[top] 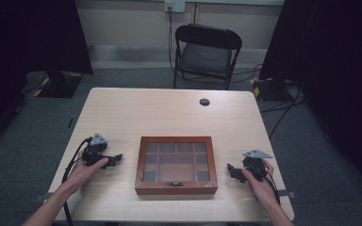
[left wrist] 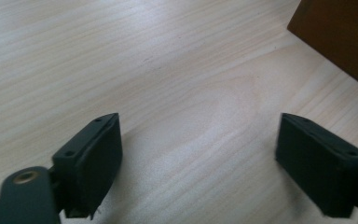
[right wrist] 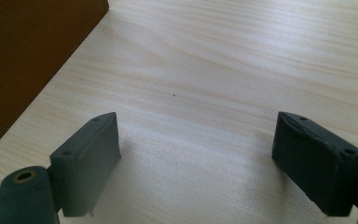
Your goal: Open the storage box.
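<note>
Near the table's (top: 122, 106) left edge, the left gripper (top: 113, 159) rests low over bare pale wood, its jaws wide apart with nothing between them; in its own view the grain runs smooth and faintly glossy.

Midway along the near edge, between the two grippers, sits a wooden box (top: 176, 188): a flat, square-cornered case in reddish-brown varnished wood, its lid a glazed panel over a grid of small compartments. They look empty, though the dim light leaves that unsure. A small metal catch seems to sit on the front wall.

It should handle as stiff and moderately heavy, with slick sides and fragile glass. The solid side walls are probably the place to grip, never the pane.

Near the right edge, the right gripper (top: 232, 170) likewise stands spread and empty.
</note>
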The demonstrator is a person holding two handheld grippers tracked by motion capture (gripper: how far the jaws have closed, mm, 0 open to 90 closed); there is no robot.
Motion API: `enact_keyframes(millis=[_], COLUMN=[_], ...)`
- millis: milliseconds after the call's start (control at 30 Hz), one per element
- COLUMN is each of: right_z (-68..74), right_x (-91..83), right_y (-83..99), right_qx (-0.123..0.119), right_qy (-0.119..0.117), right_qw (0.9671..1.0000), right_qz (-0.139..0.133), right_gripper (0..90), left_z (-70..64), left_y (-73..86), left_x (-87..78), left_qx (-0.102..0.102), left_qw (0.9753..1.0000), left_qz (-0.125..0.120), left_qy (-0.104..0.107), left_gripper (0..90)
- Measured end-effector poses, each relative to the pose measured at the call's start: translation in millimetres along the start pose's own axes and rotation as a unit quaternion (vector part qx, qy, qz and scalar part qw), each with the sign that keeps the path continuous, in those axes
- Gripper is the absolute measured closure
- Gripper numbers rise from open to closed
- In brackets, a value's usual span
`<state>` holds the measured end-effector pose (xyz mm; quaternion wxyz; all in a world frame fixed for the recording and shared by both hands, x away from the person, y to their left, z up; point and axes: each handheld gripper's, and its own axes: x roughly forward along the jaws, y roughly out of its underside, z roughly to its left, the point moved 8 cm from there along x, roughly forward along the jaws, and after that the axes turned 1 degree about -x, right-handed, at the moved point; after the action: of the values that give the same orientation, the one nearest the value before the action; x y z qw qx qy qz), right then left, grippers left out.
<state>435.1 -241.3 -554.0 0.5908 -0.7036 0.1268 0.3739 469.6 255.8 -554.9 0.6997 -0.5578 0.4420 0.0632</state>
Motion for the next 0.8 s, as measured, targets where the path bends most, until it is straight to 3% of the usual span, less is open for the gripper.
enact_keyframes(millis=[267, 433, 800], right_z=[0.0, -0.1, -0.1], right_x=[0.0, 0.1, 0.2], right_y=[0.0, -0.1, -0.1], right_qx=[0.0, -0.001, 0.0], right_qy=[0.0, 0.0, -0.001], right_qw=[1.0, 1.0, 1.0], right_qz=[0.0, 0.0, 0.0], right_gripper=[14.1, 14.1, 13.9], left_z=[-3.3, -7.8, -22.4], left_y=[-0.8, -6.9, -29.6], left_x=[-1.3, -5.8, -24.3], left_qx=[0.003, 0.005, 0.026], left_qw=[0.9999, 0.9997, 0.9984], left_qz=[0.011, 0.014, -0.02], left_qy=[0.002, 0.021, 0.045], left_gripper=[17.5, 17.8, 17.8])
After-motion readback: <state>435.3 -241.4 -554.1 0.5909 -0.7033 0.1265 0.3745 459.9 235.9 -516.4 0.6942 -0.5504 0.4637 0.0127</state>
